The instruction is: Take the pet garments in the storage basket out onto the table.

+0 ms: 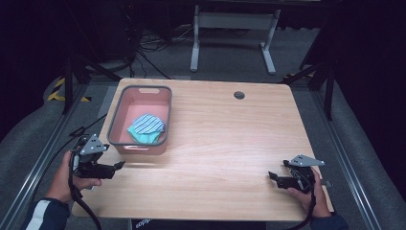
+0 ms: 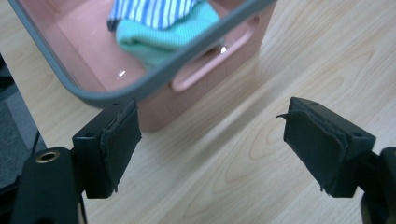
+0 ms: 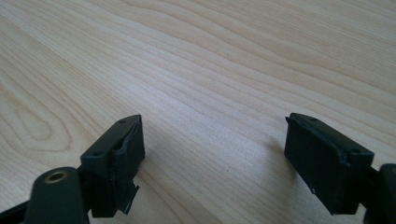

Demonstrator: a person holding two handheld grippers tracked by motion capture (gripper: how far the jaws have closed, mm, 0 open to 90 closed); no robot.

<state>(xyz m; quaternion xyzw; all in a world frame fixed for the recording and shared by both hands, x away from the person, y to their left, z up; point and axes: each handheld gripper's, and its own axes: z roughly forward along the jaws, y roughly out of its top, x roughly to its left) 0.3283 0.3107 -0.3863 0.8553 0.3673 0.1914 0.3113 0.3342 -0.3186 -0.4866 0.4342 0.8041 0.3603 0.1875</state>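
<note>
My left gripper (image 1: 117, 166) and right gripper (image 1: 272, 176) gaped wide, empty; folded cloths (image 1: 146, 128) lay in the pink basket (image 1: 139, 89) (table's left edge), so I judged a rim-clearing reach best.

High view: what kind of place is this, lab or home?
Likely a lab or recording rig: a bare wooden table between floor rails, loose cables on grey carpet, and dark surrounds. A pink bin holds folded cloths.

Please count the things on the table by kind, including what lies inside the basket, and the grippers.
Pink basket: 1
Striped cloth: 1
Green cloth: 1
Grippers: 2, the left gripper and the right gripper, both open and empty
Total: 5
</note>
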